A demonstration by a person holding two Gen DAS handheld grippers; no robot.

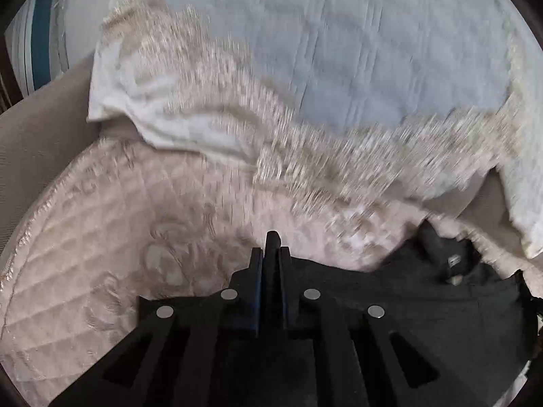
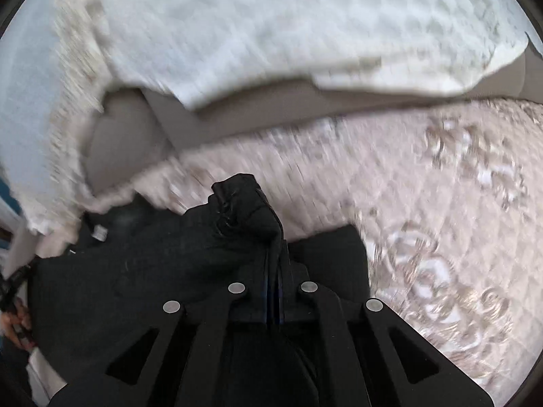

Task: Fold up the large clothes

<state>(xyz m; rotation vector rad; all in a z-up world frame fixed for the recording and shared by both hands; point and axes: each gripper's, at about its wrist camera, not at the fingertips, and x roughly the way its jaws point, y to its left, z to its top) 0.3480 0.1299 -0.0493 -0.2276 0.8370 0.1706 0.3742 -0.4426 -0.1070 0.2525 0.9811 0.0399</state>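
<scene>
A black garment [image 1: 441,291] lies over a pink quilted bedspread [image 1: 101,237]; its collar with a small label [image 1: 453,259] shows at right in the left wrist view. My left gripper [image 1: 272,254] is shut on an edge of the black garment. In the right wrist view the same garment [image 2: 152,271] spreads to the left, label [image 2: 99,233] at its far edge. My right gripper [image 2: 275,251] is shut on a bunched fold of the black cloth [image 2: 244,203]. Both views are blurred.
A white fringed blanket [image 1: 203,108] and a pale blue quilt [image 1: 373,40] lie beyond the bedspread. In the right wrist view a white textured cover [image 2: 271,27] lies over a beige surface [image 2: 129,135]. A hand [image 2: 13,325] shows at the left edge.
</scene>
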